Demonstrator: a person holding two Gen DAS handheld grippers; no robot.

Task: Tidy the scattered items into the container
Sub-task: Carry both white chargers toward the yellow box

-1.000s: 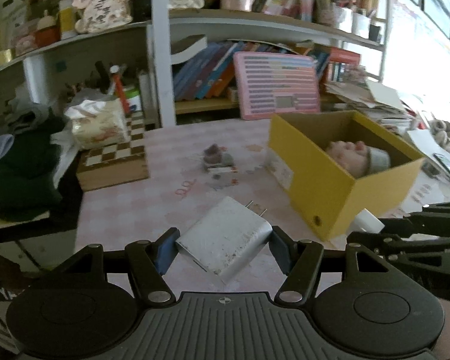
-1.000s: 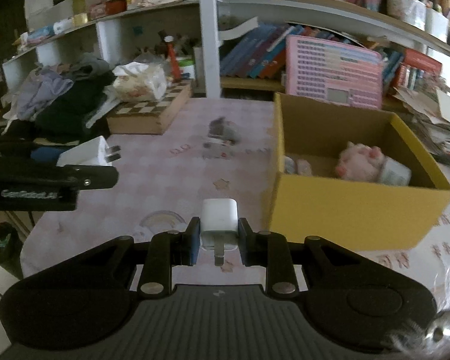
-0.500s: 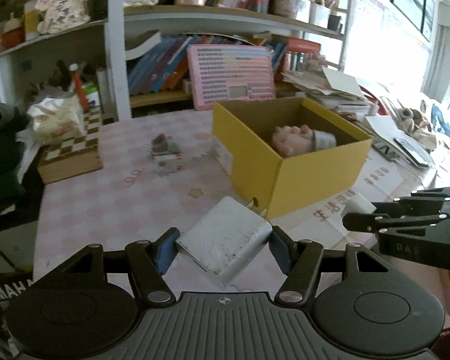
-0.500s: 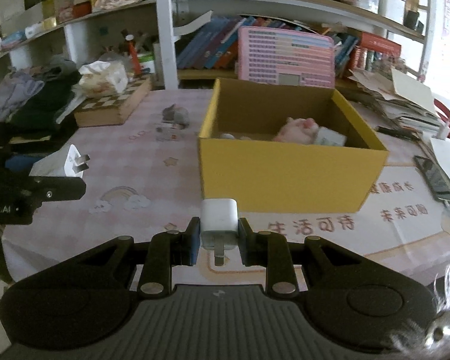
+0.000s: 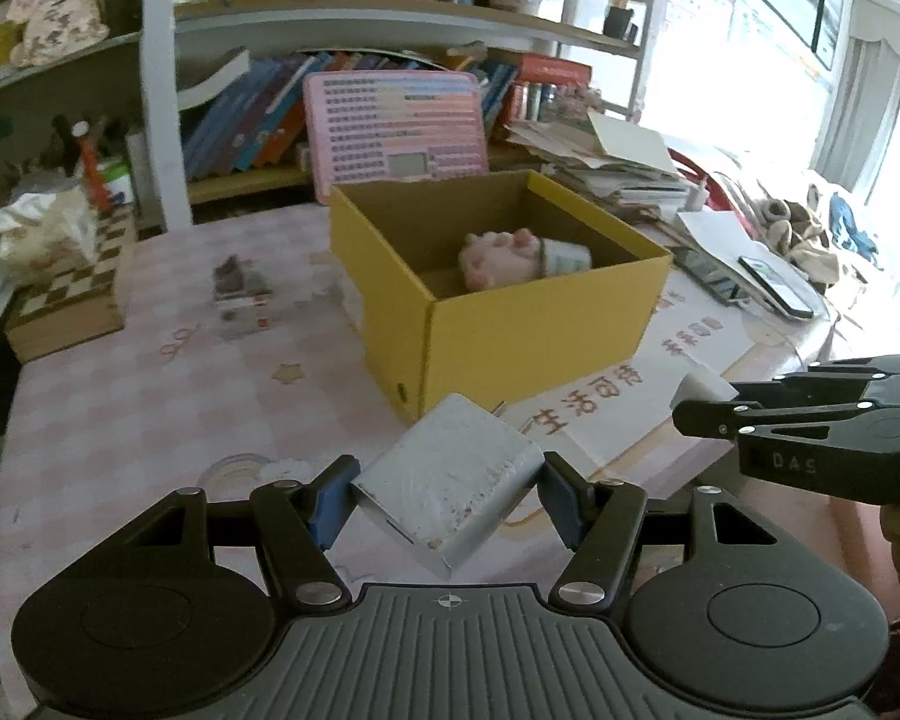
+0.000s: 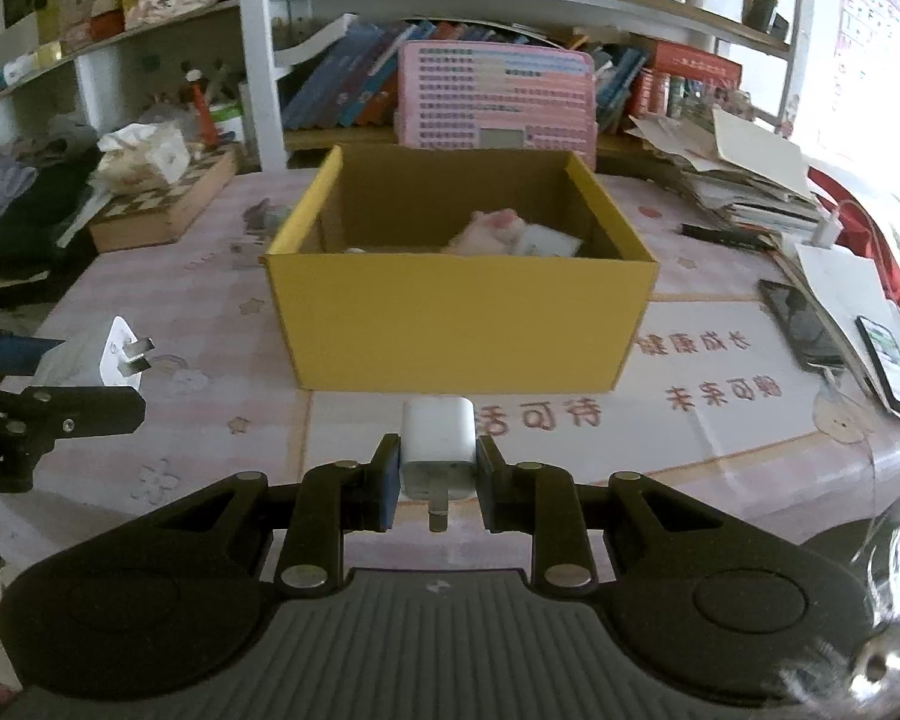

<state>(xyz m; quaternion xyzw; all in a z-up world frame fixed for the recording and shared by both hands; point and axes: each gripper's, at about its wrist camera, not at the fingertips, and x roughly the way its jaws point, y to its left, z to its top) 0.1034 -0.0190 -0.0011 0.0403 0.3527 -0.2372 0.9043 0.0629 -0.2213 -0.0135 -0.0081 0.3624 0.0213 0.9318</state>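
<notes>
My left gripper [image 5: 447, 495] is shut on a large white plug adapter [image 5: 450, 480], held tilted, prongs pointing away. My right gripper [image 6: 438, 474] is shut on a small white charger cube [image 6: 438, 441], one prong hanging down. Both hover over the pink table in front of the open yellow box [image 6: 450, 324], which holds a pink plush toy [image 6: 489, 228] and a small white item [image 6: 546, 240]. In the left wrist view the box [image 5: 540, 324] lies ahead and slightly right, and the right gripper [image 5: 702, 417] reaches in from the right. In the right wrist view the left gripper's adapter [image 6: 93, 357] shows at the left.
A small grey figure on a card [image 5: 237, 288] lies on the table left of the box. A chessboard box [image 6: 162, 204] with a tissue pack sits far left. Phones [image 6: 888, 360] and paper stacks [image 6: 744, 180] crowd the right edge. Shelves with books and a pink board [image 6: 495, 96] stand behind.
Both grippers have swung sideways with their chargers held: the yellow box now sits nearly centred ahead of the right gripper and closer to centre for the left. Grips unchanged.
</notes>
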